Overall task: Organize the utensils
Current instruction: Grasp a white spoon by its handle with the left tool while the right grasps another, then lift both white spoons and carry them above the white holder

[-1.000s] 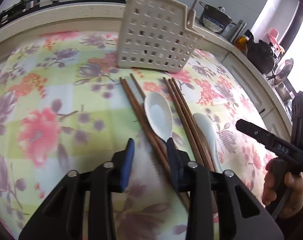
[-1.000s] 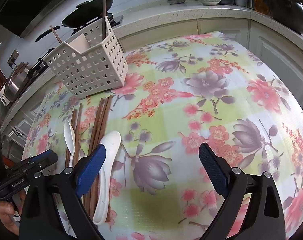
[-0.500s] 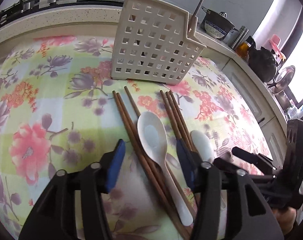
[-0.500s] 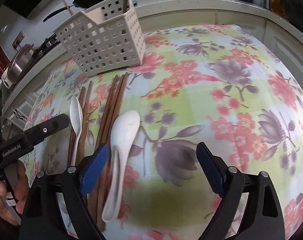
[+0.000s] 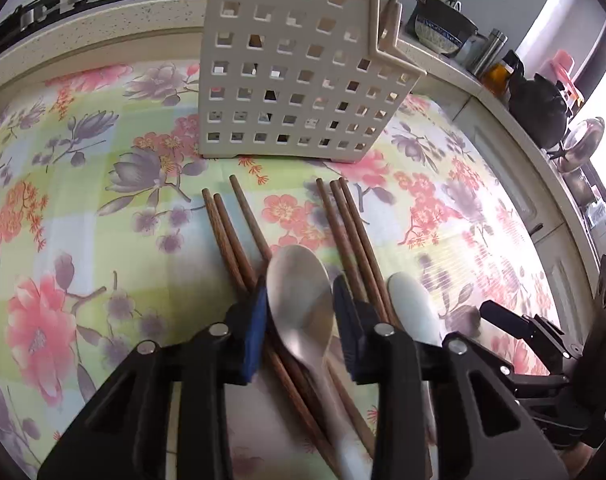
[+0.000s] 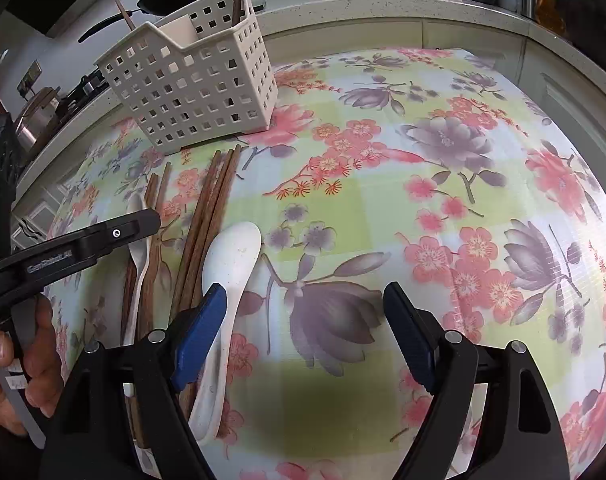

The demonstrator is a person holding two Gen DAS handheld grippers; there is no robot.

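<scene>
White spoon point(image 5: 299, 304) bowl toward basket point(image 5: 299, 68), between parted left tongs point(image 5: 301, 320); right tongs point(image 6: 303, 332) apart.

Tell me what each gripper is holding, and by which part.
The right gripper is open and holds nothing. The left gripper brackets the white spoon at its bowl; whether it is clamped cannot be told.
</scene>
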